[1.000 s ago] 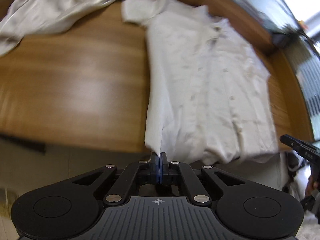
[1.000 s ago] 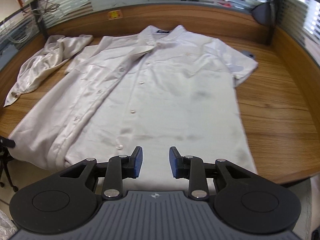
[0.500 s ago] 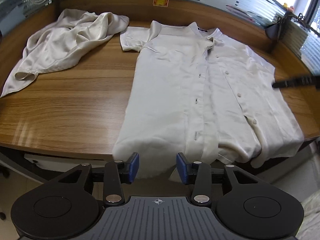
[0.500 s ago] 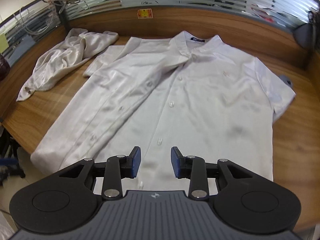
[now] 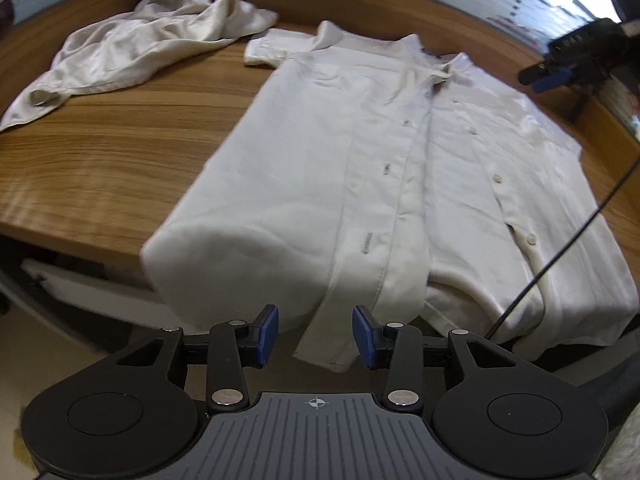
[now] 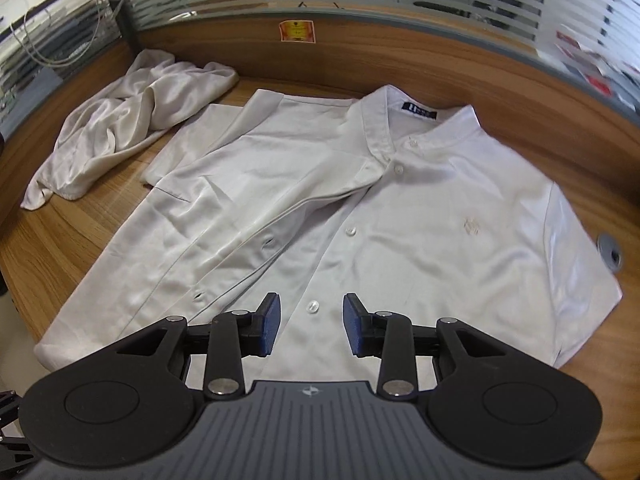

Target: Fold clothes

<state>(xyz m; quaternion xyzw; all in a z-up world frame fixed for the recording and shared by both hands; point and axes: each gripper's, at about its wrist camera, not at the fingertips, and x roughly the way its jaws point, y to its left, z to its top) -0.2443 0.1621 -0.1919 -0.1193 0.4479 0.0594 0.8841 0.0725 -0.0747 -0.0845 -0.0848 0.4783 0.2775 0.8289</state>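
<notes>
A white short-sleeved button shirt (image 5: 360, 168) lies flat, front up, on the wooden desk (image 5: 100, 168), its hem hanging over the near edge. My left gripper (image 5: 315, 336) is open at that hem; the button band's lower end hangs between the blue pads (image 5: 266, 334) untouched. My right gripper (image 6: 310, 322) hovers over the shirt (image 6: 400, 232) front, its jaws opening, a button below the gap and nothing gripped. The collar with a dark label (image 6: 420, 110) is at the far side. The right gripper (image 5: 560, 68) also shows at the left wrist view's top right.
A crumpled cream garment (image 5: 140, 52) (image 6: 132, 120) lies at the back left of the desk. A wooden partition with an orange sticker (image 6: 296, 31) closes the far side. A grey cable grommet (image 6: 610, 254) sits beside the right sleeve. A black cable (image 5: 560, 248) crosses the shirt's right side.
My left gripper let go of the shirt's hem and opened, and the shirt settled flat. My right gripper travelled along the shirt toward the collar and its jaws widened.
</notes>
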